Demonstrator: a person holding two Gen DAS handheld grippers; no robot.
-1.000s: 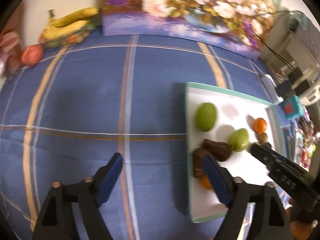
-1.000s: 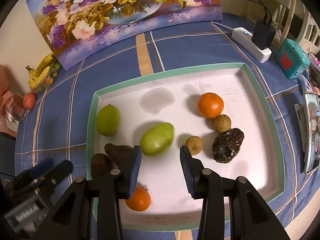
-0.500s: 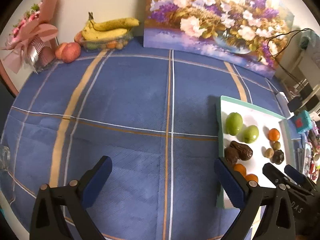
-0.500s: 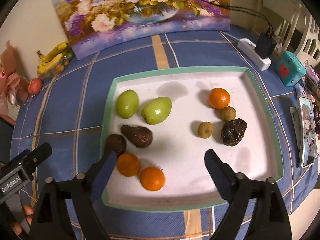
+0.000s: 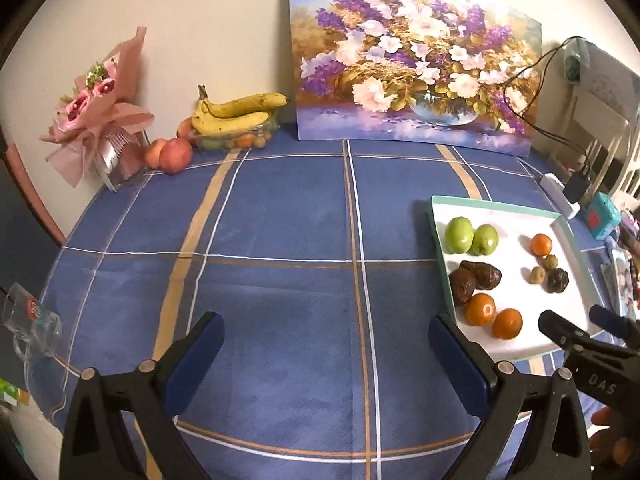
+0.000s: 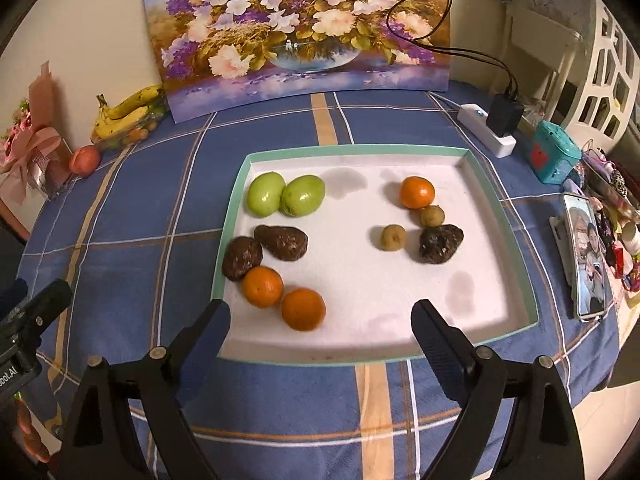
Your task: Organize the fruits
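Right wrist view: right gripper jaws wide, just opened, empty, two oranges just ahead; left gripper jaws wide, empty over bench.

Matt woven tablecloth, glossy oranges

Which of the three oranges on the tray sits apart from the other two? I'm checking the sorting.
The orange on the tray's far right side, beside a small tan fruit. The other two oranges touch at the near left.
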